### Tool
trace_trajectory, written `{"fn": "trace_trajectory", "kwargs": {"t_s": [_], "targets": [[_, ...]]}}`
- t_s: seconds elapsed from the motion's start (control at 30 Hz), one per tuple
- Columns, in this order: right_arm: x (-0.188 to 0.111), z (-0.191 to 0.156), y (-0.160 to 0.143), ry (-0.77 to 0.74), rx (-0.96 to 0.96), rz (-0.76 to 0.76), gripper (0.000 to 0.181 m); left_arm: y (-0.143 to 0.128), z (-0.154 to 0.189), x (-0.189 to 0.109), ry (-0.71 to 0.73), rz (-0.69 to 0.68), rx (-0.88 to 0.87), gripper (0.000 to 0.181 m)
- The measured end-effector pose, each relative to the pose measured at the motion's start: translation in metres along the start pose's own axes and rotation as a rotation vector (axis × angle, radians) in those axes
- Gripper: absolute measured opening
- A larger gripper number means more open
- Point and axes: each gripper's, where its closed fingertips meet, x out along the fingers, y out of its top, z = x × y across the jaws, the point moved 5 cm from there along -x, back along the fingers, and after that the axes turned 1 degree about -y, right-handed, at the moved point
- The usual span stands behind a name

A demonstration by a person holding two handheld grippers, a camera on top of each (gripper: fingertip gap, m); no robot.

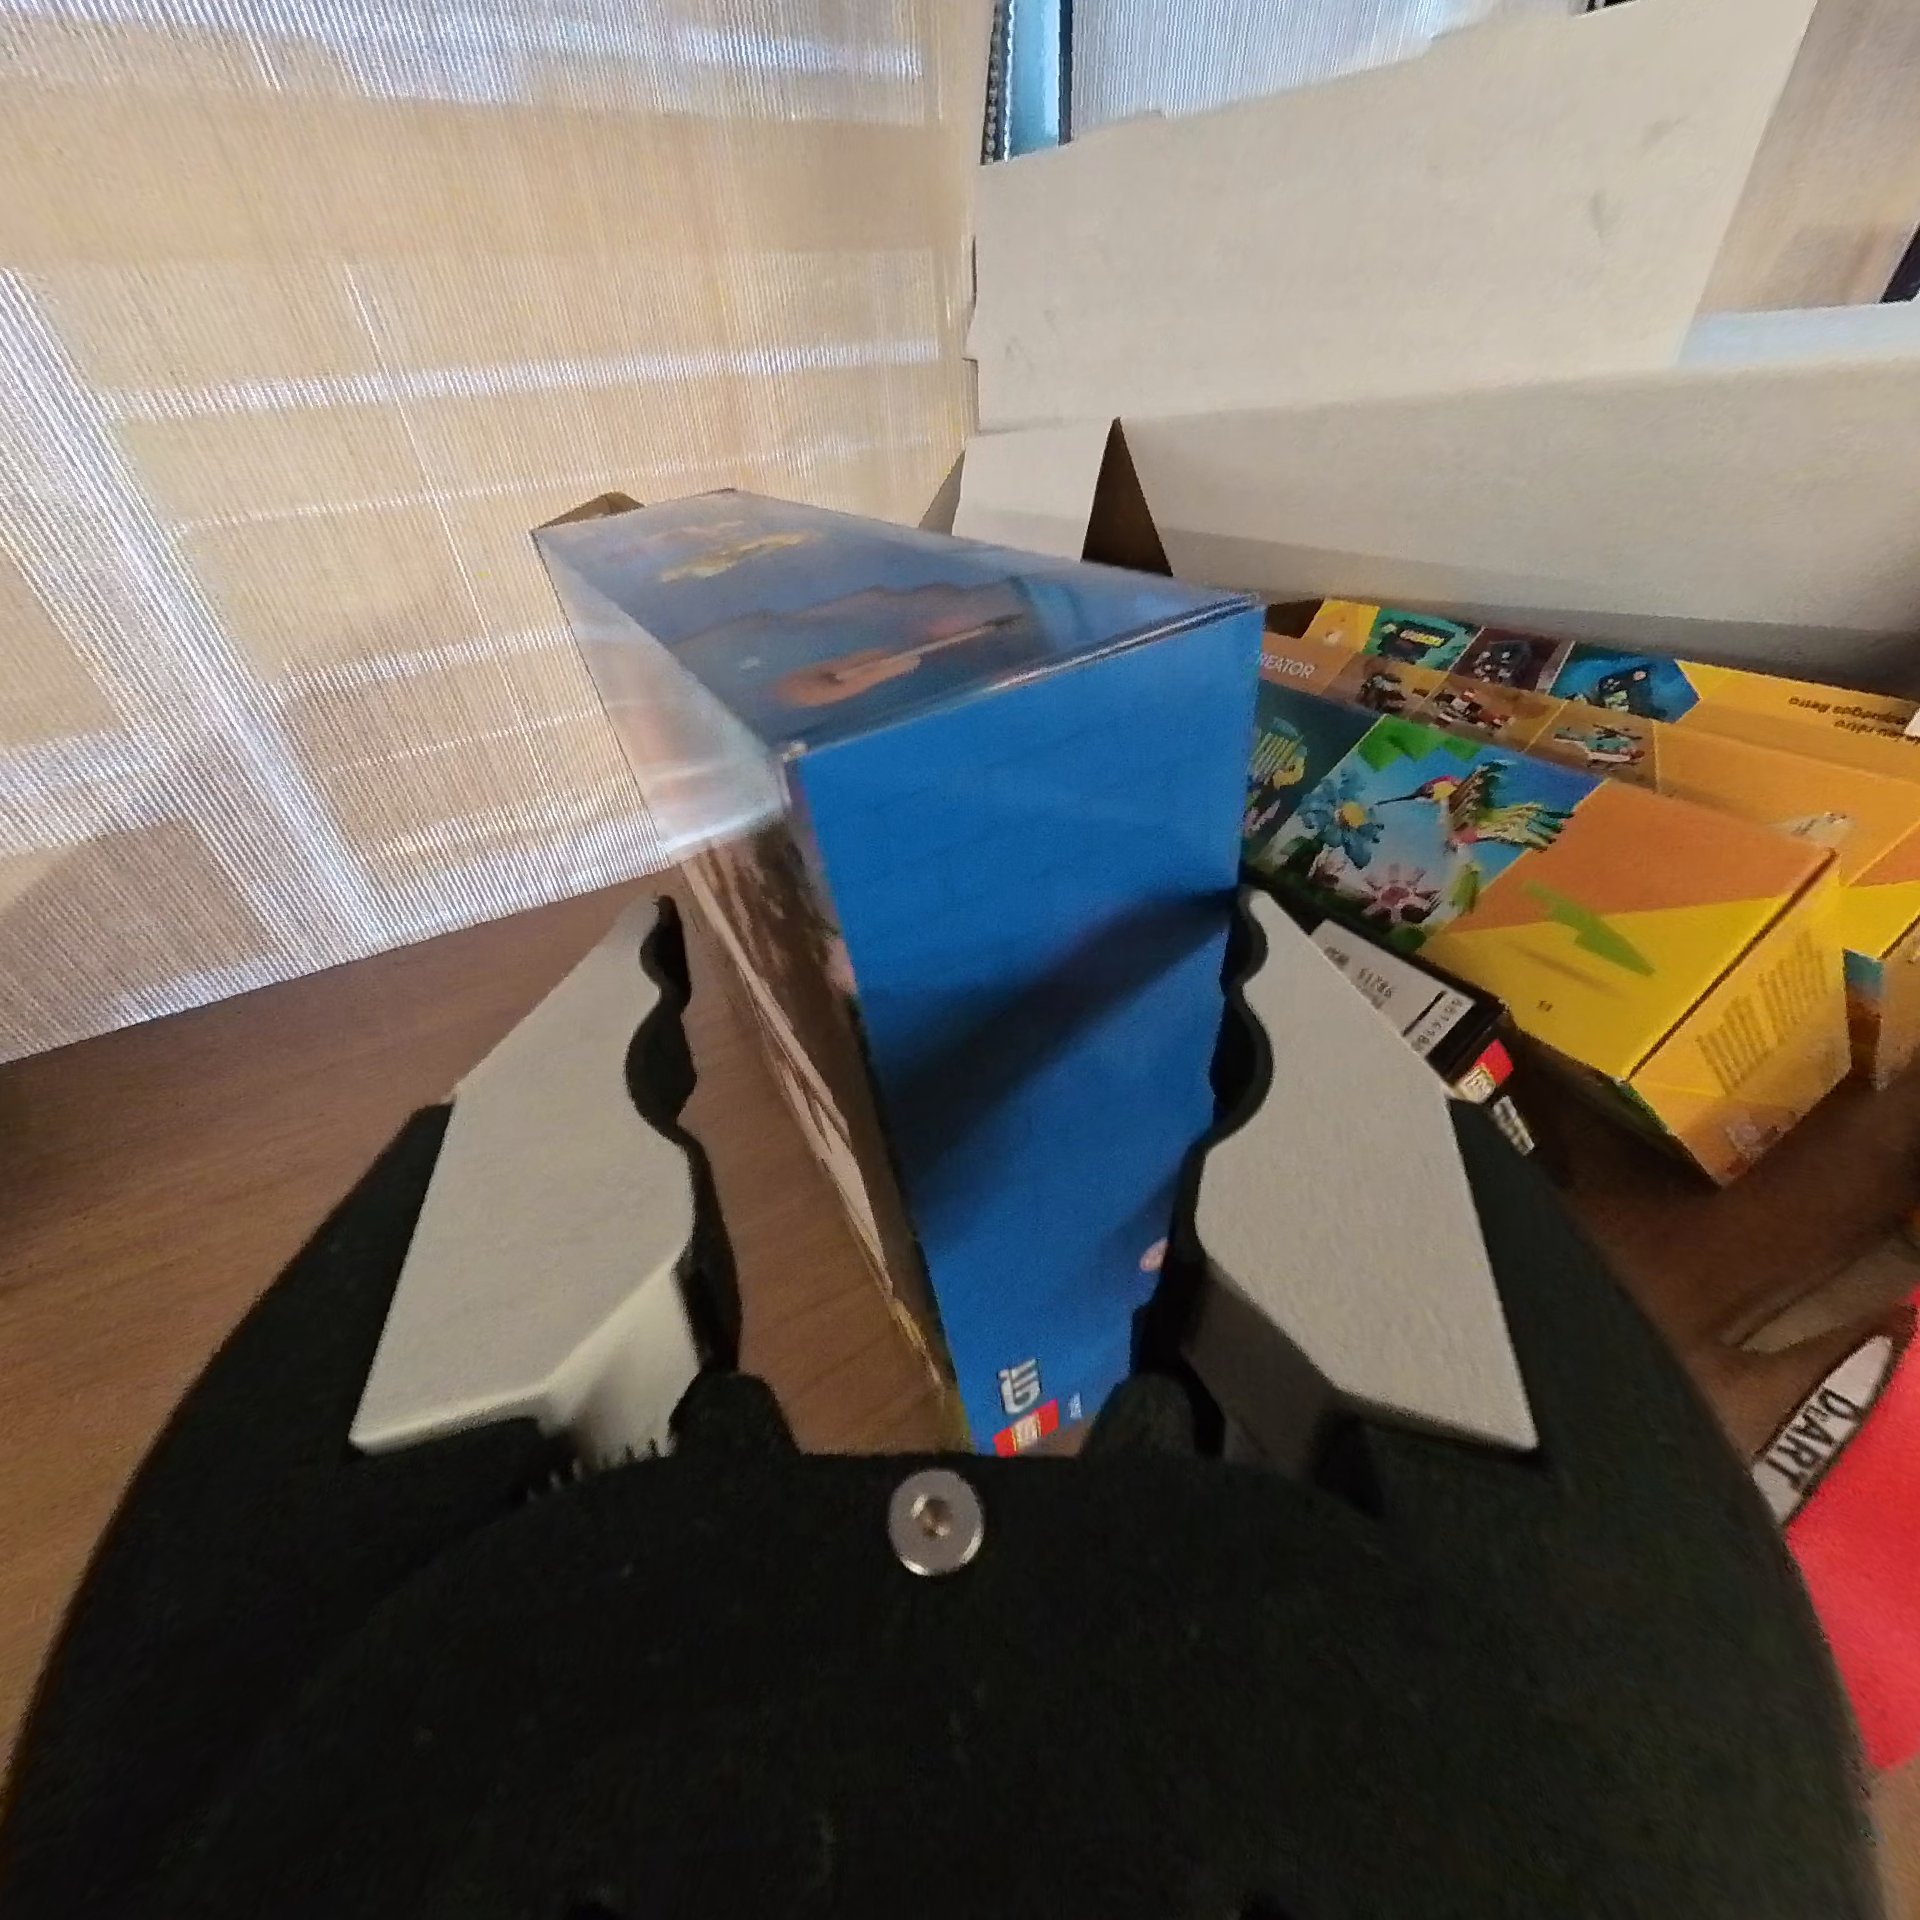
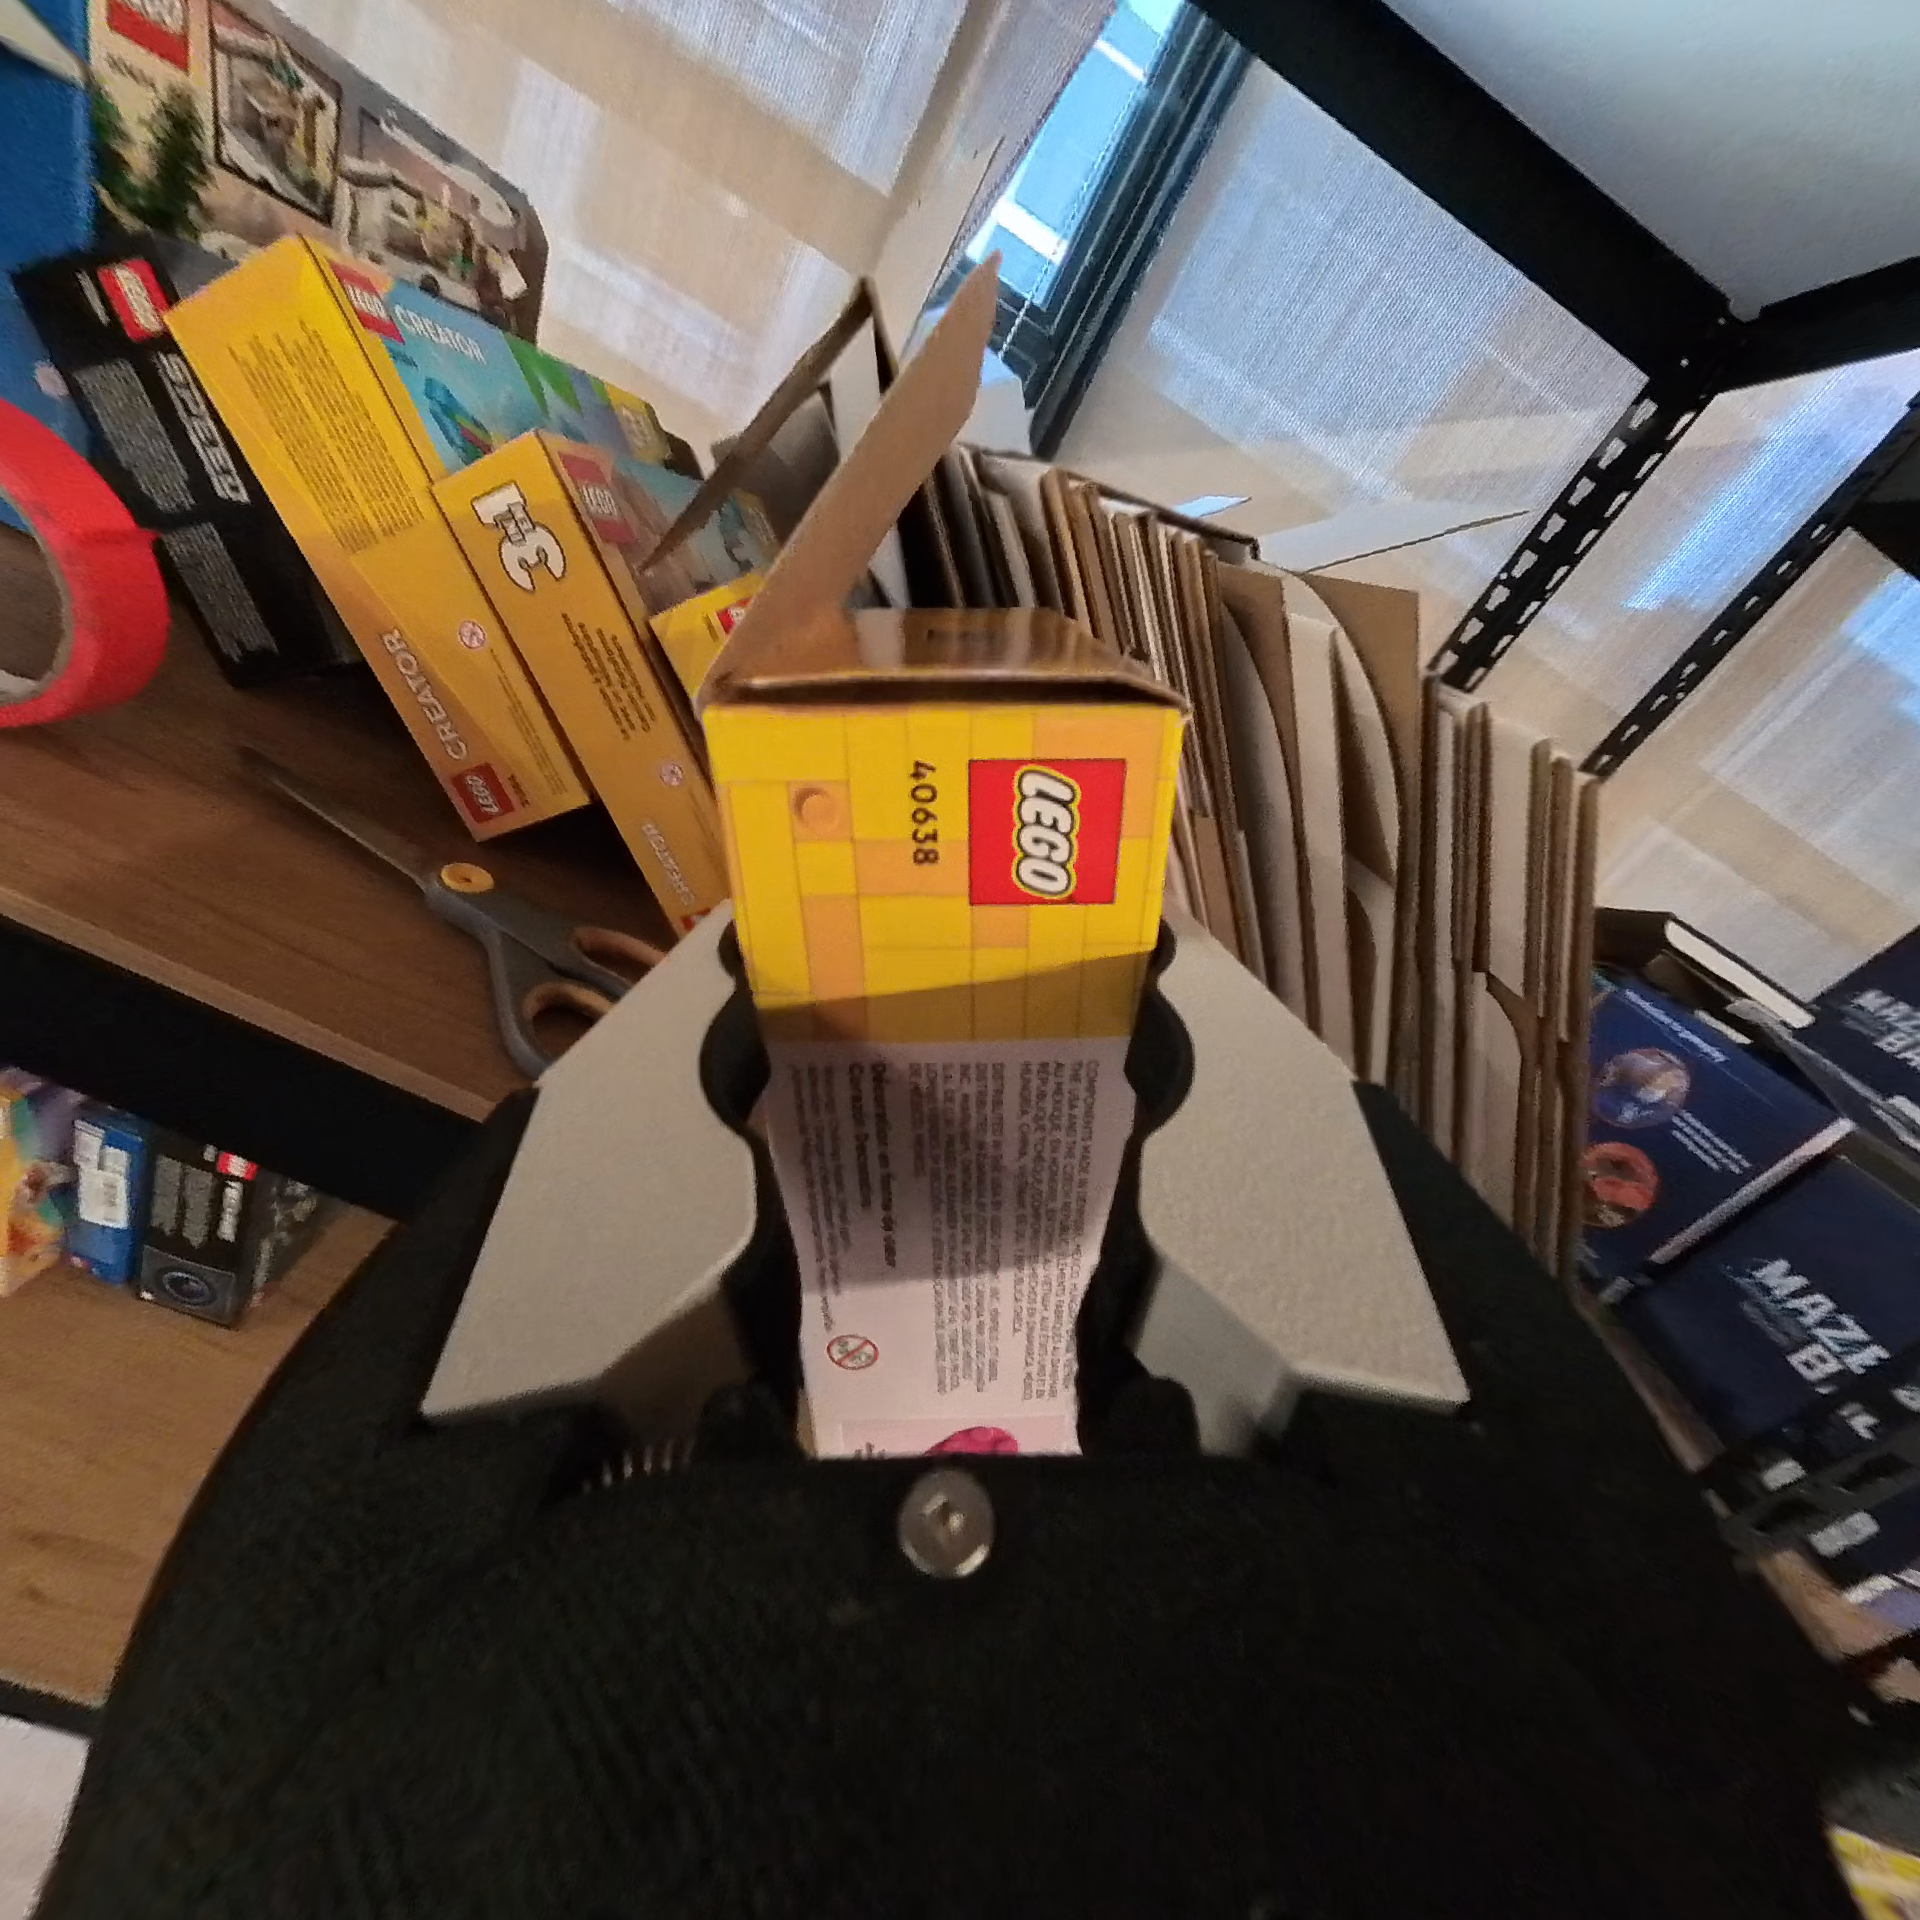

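The left gripper (image 1: 951, 935) is clamping a tall blue toy box (image 1: 1023, 1039) by its narrow edge face, the right finger pad pressing flush against it while the left pad is meeting the picture-printed side that slants away. The box's long axis is running straight forward from the jaws, out over the brown wooden table (image 1: 208, 1195), and its far half is sitting inside a clear plastic sleeve (image 1: 675, 665). Just beside it on the right, yellow toy boxes (image 1: 1621, 935) are lying flat, with a white cardboard carton (image 1: 1455, 488) standing open behind them and a sheer curtain (image 1: 364, 416) hanging beyond.

The right gripper (image 2: 951, 971) is squeezing a small yellow toy box (image 2: 935, 852), both pads bearing on its narrow sides. This box too is pointing lengthwise away from the jaws, its printed white panel lying between the fingers and its far end flap (image 2: 873, 488) standing open. To the left, grey-handled scissors (image 2: 509, 925) are resting on the table near a row of yellow boxes (image 2: 436, 582), with a red tape roll (image 2: 94, 582) at the frame's edge. Behind and to the right, flattened cardboard sheets (image 2: 1299, 831) are leaning in a stack against a black metal shelf (image 2: 1621, 499), and dark blue boxes (image 2: 1714, 1195) are lying below.
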Motion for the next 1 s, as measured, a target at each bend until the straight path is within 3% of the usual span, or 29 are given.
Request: {"fn": "trace_trajectory", "kwargs": {"t_s": [0.27,0.5,0.67,0.8,0.9,1.0], "targets": [[-0.014,0.01,0.001,0.04,0.181,0.063,0.069,-0.006,0.009,-0.037,-0.04,0.023,0.026,0.102],[-0.022,0.032,-0.011,0.103,0.5,0.102,0.068,-0.017,0.071,-0.082,-0.207,0.075,0.011,0.095],[-0.015,0.044,-0.019,0.176,0.578,0.097,0.068,-0.016,0.141,-0.089,-0.383,0.08,0.058,0.09],[-0.009,0.049,-0.021,0.26,0.578,0.073,0.068,-0.003,0.227,-0.08,-0.733,0.043,-0.032,0.085],[-0.006,0.051,-0.024,0.364,0.547,0.069,0.068,0.0,0.296,-0.057,-0.972,-0.057,0.026,0.091],[-0.002,0.06,-0.031,0.478,0.578,0.077,0.068,-0.009,0.347,-0.02,-1.059,-0.126,0.129,0.099]]}}
